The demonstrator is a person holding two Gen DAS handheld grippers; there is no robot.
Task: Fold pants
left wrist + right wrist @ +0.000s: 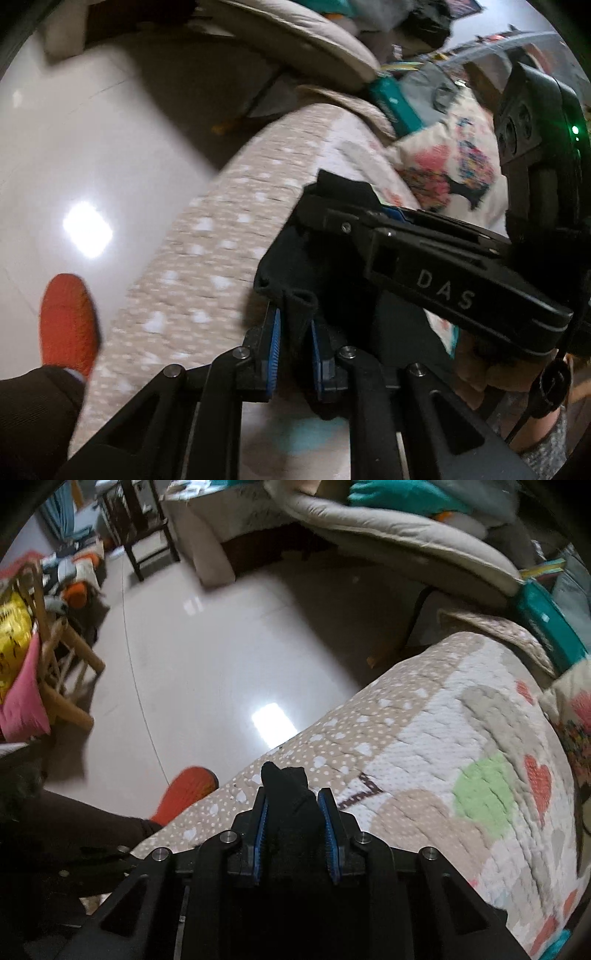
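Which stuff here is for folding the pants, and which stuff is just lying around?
For the job:
black pants
left gripper, shut on the pants
right gripper, shut on the pants
patterned quilt underneath

Just lying about:
floral cushion
wooden chair with a pink cloth
teal box

Heart-patterned quilt (pixel 461 746), orange slipper (pixel 68 325), glossy floor (pixel 221 646)
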